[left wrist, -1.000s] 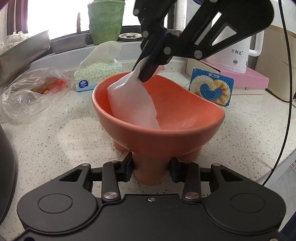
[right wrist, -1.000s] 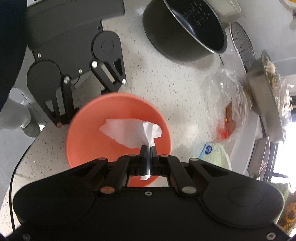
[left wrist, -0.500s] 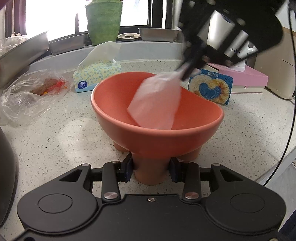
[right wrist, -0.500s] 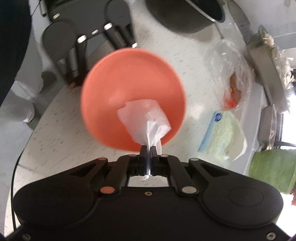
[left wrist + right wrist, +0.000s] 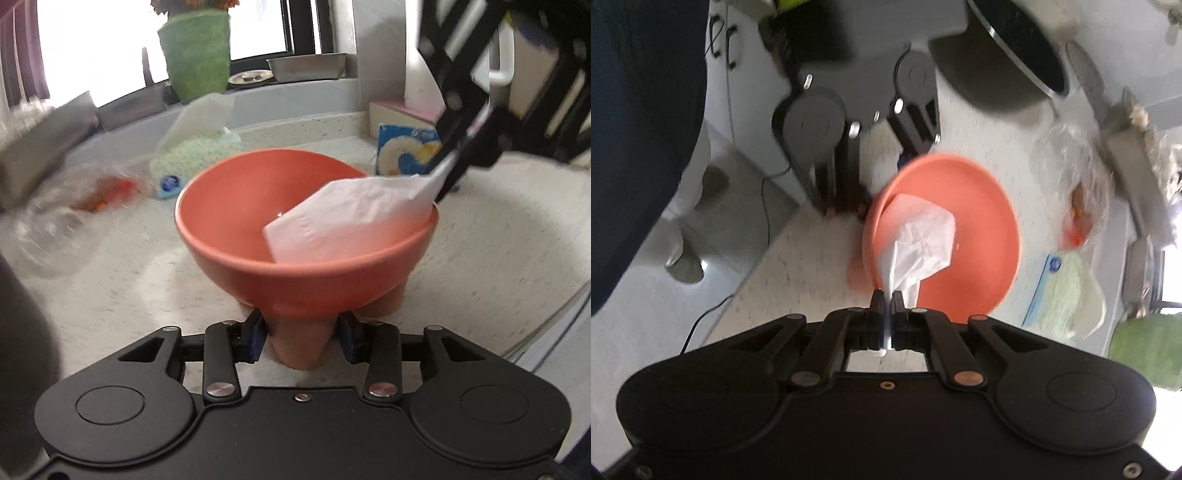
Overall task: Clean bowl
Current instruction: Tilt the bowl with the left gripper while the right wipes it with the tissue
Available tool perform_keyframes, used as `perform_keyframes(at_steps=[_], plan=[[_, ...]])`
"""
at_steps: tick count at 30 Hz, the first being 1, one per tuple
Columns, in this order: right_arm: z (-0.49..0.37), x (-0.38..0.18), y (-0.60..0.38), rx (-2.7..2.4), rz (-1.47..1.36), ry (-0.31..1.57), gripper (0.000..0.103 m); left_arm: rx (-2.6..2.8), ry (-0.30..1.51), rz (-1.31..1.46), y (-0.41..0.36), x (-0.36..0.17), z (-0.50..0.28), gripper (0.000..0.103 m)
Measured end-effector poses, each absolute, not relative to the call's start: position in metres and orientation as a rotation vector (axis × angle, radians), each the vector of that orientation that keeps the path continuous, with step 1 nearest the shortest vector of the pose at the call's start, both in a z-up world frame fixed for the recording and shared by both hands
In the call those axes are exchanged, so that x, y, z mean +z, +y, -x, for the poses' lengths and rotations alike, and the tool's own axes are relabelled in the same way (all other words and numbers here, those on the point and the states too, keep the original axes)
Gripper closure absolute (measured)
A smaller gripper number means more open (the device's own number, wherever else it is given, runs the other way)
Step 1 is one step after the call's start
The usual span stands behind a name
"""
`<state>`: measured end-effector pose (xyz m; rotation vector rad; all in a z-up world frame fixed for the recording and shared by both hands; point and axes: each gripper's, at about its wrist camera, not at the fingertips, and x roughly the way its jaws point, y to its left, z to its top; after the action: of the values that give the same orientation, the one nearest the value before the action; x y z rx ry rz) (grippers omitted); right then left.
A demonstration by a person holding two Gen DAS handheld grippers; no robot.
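Note:
An orange footed bowl (image 5: 236,206) stands on the speckled counter, also seen from above in the right wrist view (image 5: 982,236). My left gripper (image 5: 301,341) straddles the bowl's near foot; its jaws are opening, and thin gaps show between the blue pads (image 5: 256,341) and the foot. My right gripper (image 5: 887,299) is shut on a white tissue (image 5: 923,243). That tissue (image 5: 351,218) drapes over the bowl's inner right wall and rim. In the left wrist view the right gripper (image 5: 454,162) reaches in from the upper right.
A tissue box (image 5: 195,158) and a plastic bag (image 5: 74,206) lie behind and left of the bowl. A blue sponge pack (image 5: 406,151) stands at the back right. A dark pot (image 5: 1008,62) sits near the left gripper. The counter edge runs along the right (image 5: 554,317).
The right gripper dragged the tissue from the bowl's left inner wall across to its right rim. The left pads, tight on the foot before, now stand slightly off it.

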<state>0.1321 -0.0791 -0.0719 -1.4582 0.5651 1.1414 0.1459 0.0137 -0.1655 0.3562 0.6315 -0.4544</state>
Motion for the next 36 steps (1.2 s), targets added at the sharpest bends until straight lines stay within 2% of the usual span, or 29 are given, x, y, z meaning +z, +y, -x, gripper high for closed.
perform_keyframes(at_steps=[1, 4, 7, 11, 16, 18, 19, 20, 23, 24, 26, 29, 32, 36], plan=[[-0.133, -0.069, -0.077, 1.124, 1.428, 0.554, 0.100, -0.442, 0.623, -0.376, 0.014, -0.164, -0.142, 0.051], [-0.137, -0.063, -0.079, 1.074, 1.343, 0.543, 0.100, -0.411, 0.574, -0.430, 0.018, -0.155, -0.125, 0.043], [-0.138, -0.063, -0.083, 1.035, 1.277, 0.535, 0.100, -0.398, 0.512, -0.528, 0.017, -0.143, -0.107, 0.042], [-0.142, -0.056, -0.090, 0.992, 1.189, 0.521, 0.100, -0.417, 0.364, -0.901, -0.012, -0.131, -0.081, 0.042], [-0.139, -0.048, -0.113, 0.920, 1.114, 0.490, 0.100, -0.514, 0.326, -1.183, -0.036, -0.145, -0.082, 0.042], [-0.138, -0.046, -0.120, 0.899, 1.083, 0.486, 0.100, -0.586, 0.333, -1.319, -0.046, -0.158, -0.086, 0.045], [-0.137, -0.044, -0.124, 0.885, 1.065, 0.484, 0.100, -0.612, 0.341, -1.362, -0.049, -0.162, -0.089, 0.052], [-0.135, -0.043, -0.129, 0.871, 1.048, 0.481, 0.100, -0.638, 0.349, -1.405, -0.052, -0.167, -0.092, 0.055], [-0.131, -0.043, -0.143, 0.828, 0.990, 0.488, 0.100, -0.678, 0.338, -1.480, -0.062, -0.172, -0.104, 0.077], [-0.128, -0.044, -0.149, 0.813, 0.970, 0.494, 0.100, -0.692, 0.356, -1.456, -0.064, -0.169, -0.107, 0.084], [-0.123, -0.047, -0.157, 0.791, 0.954, 0.496, 0.100, -0.717, 0.387, -1.356, -0.063, -0.163, -0.117, 0.085], [-0.119, -0.048, -0.165, 0.764, 0.931, 0.489, 0.100, -0.694, 0.412, -1.052, -0.055, -0.139, -0.124, 0.088], [-0.117, -0.045, -0.175, 0.731, 0.911, 0.485, 0.100, -0.591, 0.467, -0.370, -0.011, -0.095, -0.143, 0.089], [-0.120, -0.038, -0.178, 0.716, 0.918, 0.474, 0.100, -0.433, 0.514, 0.085, 0.042, -0.106, -0.141, 0.088]])
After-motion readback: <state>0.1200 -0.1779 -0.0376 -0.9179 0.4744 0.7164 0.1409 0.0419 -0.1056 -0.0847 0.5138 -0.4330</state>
